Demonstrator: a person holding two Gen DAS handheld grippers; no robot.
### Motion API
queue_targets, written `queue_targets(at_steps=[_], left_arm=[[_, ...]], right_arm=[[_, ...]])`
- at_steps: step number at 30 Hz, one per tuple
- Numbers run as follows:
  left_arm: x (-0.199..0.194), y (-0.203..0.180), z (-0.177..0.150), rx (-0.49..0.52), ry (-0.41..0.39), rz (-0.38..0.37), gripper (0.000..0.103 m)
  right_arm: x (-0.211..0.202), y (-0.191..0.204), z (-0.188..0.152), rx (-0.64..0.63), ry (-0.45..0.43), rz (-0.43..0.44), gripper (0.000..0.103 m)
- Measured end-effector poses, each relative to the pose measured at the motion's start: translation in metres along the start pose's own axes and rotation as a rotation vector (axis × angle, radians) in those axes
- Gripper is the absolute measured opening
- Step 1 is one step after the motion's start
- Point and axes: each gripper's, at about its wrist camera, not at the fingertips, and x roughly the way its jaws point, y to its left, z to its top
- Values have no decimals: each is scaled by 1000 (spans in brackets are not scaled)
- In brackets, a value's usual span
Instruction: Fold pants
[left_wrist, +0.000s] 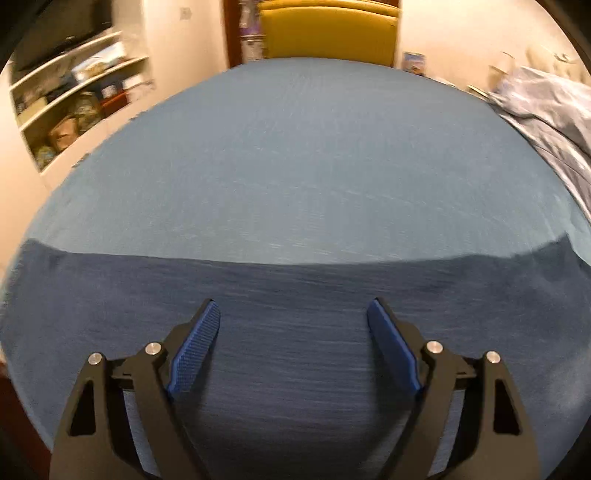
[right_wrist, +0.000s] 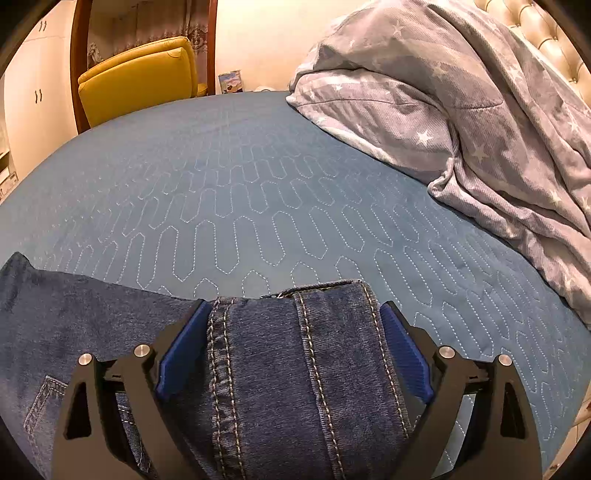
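Observation:
Dark blue jeans (right_wrist: 288, 369) lie on a blue quilted bedspread (right_wrist: 258, 192). In the right wrist view a stitched, folded band of the jeans sits between the fingers of my right gripper (right_wrist: 291, 317), which is open around it; a back pocket shows at lower left. In the left wrist view, which is motion-blurred, my left gripper (left_wrist: 293, 314) is open and empty just above a flat stretch of the jeans (left_wrist: 295, 295), whose far edge runs across the bedspread (left_wrist: 295, 166).
A grey star-print duvet (right_wrist: 480, 110) is heaped at the right by a tufted headboard (right_wrist: 546, 40). A yellow armchair (right_wrist: 140, 77) stands past the far edge of the bed. Shelves (left_wrist: 74, 103) with clutter are at the left.

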Motion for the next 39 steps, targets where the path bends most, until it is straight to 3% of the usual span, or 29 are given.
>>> queue_targets(at_steps=[7, 10, 13, 19, 22, 25, 27, 28, 30, 32, 34, 36, 39], left_arm=[[-1, 82, -14, -46, 19, -4, 86], [-2, 110, -17, -33, 22, 10, 89], [-1, 144, -24, -54, 29, 3, 92], [0, 205, -22, -80, 41, 22, 93], [-1, 243, -22, -115, 37, 123, 93], [-17, 300, -30, -236, 13, 233, 90], [-42, 345, -45, -393, -32, 270, 90], [-54, 364, -54, -483, -50, 267, 90], [-79, 404, -86, -689, -91, 170, 84], [-92, 425, -112, -804, -97, 26, 74], [-98, 433, -137, -887, -91, -171, 66], [-101, 429, -152, -921, -81, -323, 65], [-93, 418, -164, -989, -65, -490, 63]], right_arm=[[-2, -9, 9, 47, 35, 32, 88], [-22, -5, 15, 76, 5, -17, 88], [-60, 24, 21, 72, -61, 60, 89], [-129, 182, 4, -196, -61, 403, 89], [-145, 266, -12, -296, -8, 558, 79], [-147, 339, -28, -366, 65, 653, 63], [-140, 377, -38, -387, 129, 688, 50], [-137, 392, -44, -398, 150, 694, 50], [-128, 415, -52, -414, 176, 692, 45], [-118, 430, -56, -427, 195, 662, 43], [-109, 434, -59, -427, 205, 623, 42], [-112, 440, -65, -458, 175, 595, 42], [-116, 446, -74, -502, 121, 557, 42]])
